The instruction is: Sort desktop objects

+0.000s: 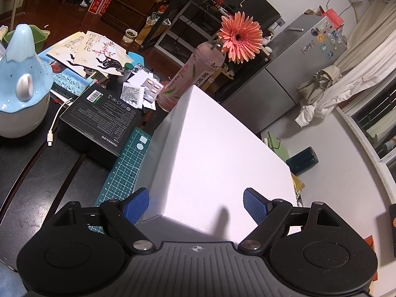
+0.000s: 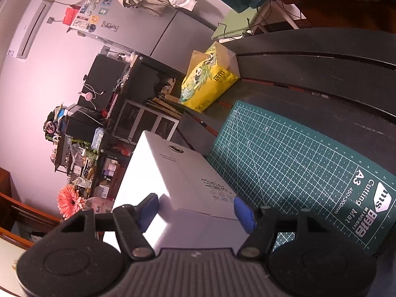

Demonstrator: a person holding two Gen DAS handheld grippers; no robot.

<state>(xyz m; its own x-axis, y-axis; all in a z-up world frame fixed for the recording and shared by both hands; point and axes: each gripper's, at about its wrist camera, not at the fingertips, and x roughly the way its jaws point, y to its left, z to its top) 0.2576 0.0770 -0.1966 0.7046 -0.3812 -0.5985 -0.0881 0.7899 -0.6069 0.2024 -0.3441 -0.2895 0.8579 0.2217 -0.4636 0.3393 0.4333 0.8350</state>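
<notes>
White box (image 2: 178, 180) on the green cutting mat (image 2: 297, 163), long axis running straight away from the right gripper (image 2: 195, 209). Near end sits between its blue pads; pads at or just off the side faces, contact unclear, jaws just widened. Left gripper (image 1: 196, 206) wide open over the box's near top corner, gripping nothing. Right hand better placed: already square to the long axis.

We see a matt white card box (image 1: 217, 153), a matt green mat (image 2: 292, 158), glossy glazed ceramic (image 1: 19, 79), textured blue rubbery pads (image 1: 255, 206) on black plastic tongs, and a dark wooden bench (image 2: 321, 74).
</notes>
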